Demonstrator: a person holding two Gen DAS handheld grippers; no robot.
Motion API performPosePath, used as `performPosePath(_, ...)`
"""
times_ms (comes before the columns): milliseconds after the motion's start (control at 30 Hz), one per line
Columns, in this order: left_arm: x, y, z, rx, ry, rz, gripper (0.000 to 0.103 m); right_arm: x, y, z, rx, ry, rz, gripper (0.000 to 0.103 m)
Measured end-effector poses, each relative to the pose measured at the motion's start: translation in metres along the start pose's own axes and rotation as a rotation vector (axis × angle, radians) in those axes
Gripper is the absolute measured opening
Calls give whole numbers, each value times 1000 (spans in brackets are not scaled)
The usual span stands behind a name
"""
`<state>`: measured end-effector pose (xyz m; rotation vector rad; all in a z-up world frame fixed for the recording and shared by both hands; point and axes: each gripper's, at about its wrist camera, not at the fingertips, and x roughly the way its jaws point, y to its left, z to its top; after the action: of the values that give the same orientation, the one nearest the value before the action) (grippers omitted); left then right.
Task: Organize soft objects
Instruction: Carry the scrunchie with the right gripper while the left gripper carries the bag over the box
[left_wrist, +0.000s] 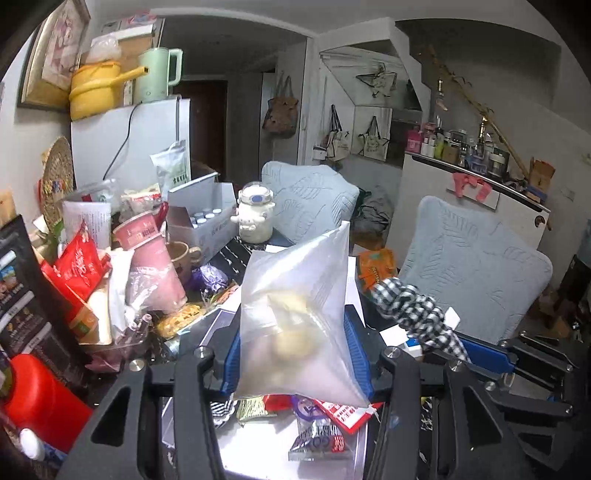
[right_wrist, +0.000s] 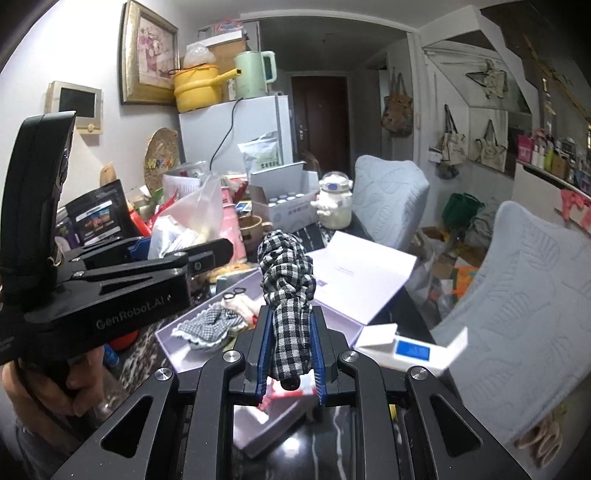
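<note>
Left gripper (left_wrist: 295, 354) clamps frosted plastic bag (left_wrist: 295, 314), yellowish lumps inside. Right gripper (right_wrist: 290, 354) clamps black-white checked cloth bundle (right_wrist: 286, 280). Open lilac cardboard box (right_wrist: 354, 321) beneath holds checked-dress doll (right_wrist: 221, 317); clutter left.

Plastic, cloth and card around the jaws

Between the left jaws, a frosted translucent plastic bag (left_wrist: 295, 317) looks smooth and faintly glossy; between the right jaws, knotted black-and-white checked cloth (right_wrist: 288, 291) looks woven, matt; beyond them, a smooth lilac card box (right_wrist: 354, 280).

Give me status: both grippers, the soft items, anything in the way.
Left gripper shut on frosted plastic bag. Right gripper shut on checkered cloth bundle. Both items held off the table. Open lavender box ahead; clutter all around it.
</note>
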<state>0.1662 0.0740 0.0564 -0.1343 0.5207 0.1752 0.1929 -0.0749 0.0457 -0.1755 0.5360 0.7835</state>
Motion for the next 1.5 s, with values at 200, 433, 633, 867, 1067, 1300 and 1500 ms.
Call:
performPosePath(200,34,10,-9,-17,56,63,48,33,-1,6,-13,33,14,19)
performPosePath(433,64,20,-18,-10,117,119,48,68,-2,-1,-19,89,30,19)
performPosePath(633,81,28,-26,-22,166,130,48,95,-6,-7,-21,145,38,19)
performPosePath(867,102,30,-35,-23,225,146,48,111,-8,-17,-20,194,39,19)
performPosePath(1067,117,31,-44,-22,276,150,48,122,-11,-27,-18,228,23,19)
performPosePath(1300,134,35,-54,-37,339,157,48,135,-13,-33,-21,260,1,19)
performPosePath(1500,143,33,-61,-34,394,172,48,144,-11,-38,-40,282,-28,20)
